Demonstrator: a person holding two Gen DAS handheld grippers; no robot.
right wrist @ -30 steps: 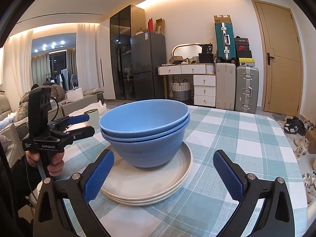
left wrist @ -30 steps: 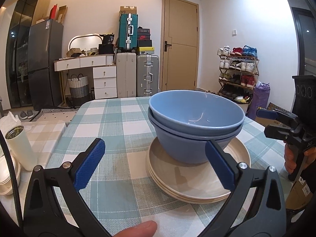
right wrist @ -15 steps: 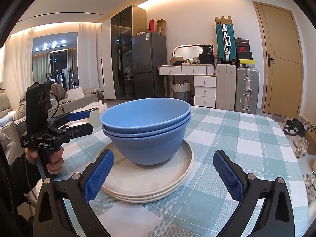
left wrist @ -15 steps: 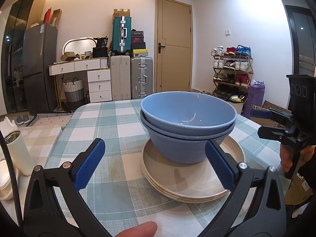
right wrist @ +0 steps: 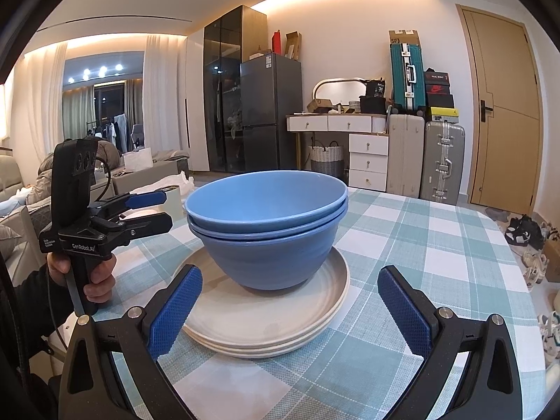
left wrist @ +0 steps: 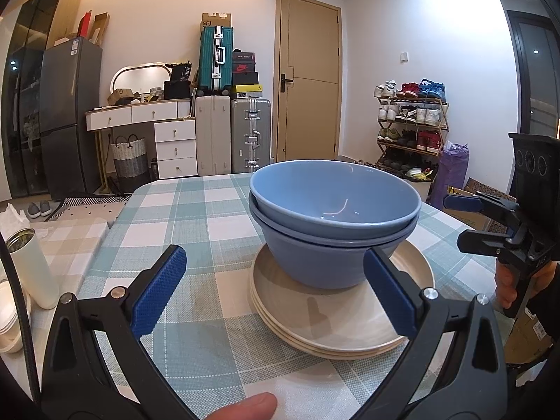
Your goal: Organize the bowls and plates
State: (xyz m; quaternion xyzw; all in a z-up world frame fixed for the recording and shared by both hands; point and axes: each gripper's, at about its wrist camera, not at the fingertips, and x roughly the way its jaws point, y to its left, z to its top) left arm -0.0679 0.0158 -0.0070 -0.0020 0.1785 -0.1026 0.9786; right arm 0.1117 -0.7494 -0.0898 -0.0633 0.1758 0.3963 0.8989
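Note:
Two blue bowls (left wrist: 332,220) sit nested on a stack of three cream plates (left wrist: 344,318) on the checked table. They also show in the right wrist view as bowls (right wrist: 267,225) on plates (right wrist: 266,318). My left gripper (left wrist: 274,290) is open and empty, just short of the stack and to its left. My right gripper (right wrist: 288,308) is open and empty, with the stack in front of its fingers. Each gripper shows in the other's view, the right one (left wrist: 472,222) at the stack's right and the left one (right wrist: 154,210) at its left.
A white tumbler (left wrist: 31,267) and small white dishes (left wrist: 10,318) stand off the table's left edge. The checked tablecloth (left wrist: 196,224) stretches behind the stack. Suitcases (left wrist: 232,133), a dresser and a shoe rack (left wrist: 409,129) stand far back by the door.
Both grippers stayed open and shifted slightly. In the left wrist view the stack has slid to the right; in the right wrist view it sits a little nearer.

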